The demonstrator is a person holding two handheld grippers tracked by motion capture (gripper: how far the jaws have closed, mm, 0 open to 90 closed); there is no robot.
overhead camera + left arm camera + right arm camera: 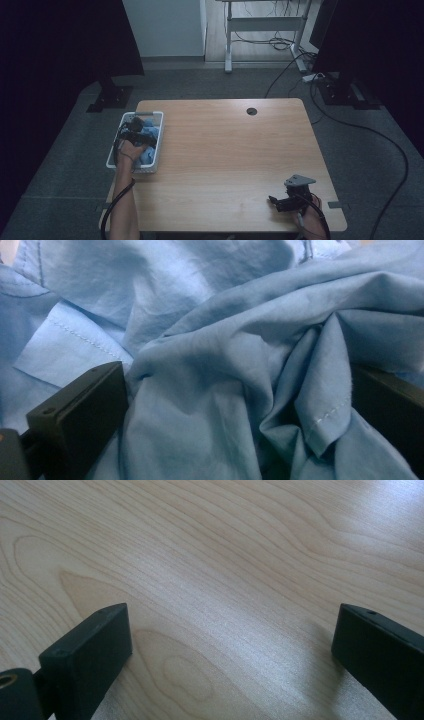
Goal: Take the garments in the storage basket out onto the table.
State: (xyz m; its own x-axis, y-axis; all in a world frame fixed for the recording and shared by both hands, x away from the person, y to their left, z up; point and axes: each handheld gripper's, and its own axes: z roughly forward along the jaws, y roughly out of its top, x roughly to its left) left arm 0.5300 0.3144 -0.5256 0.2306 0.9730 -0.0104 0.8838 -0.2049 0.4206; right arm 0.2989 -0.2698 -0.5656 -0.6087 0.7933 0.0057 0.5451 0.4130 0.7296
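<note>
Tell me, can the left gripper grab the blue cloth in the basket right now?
Probably yes. The left gripper is down in the white basket, its jaws open with the blue cloth bunched between them; nothing blocks it.

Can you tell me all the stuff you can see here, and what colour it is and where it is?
blue cloth: one, light blue, crumpled in the basket, bunched between the open jaws of the left gripper
basket: one, white, at the table's left edge
table: one, light wood, centre, with a small round dark hole near its far edge
desk frame: one, white, on the floor beyond the table
cables: several, black, on the grey floor to the right
left gripper: one, black, down in the basket on the cloth, jaws open
right gripper: one, black with a grey plate, over the table's near right corner, jaws open with bare wood between them
forearms: two, entering from the bottom edge
</note>
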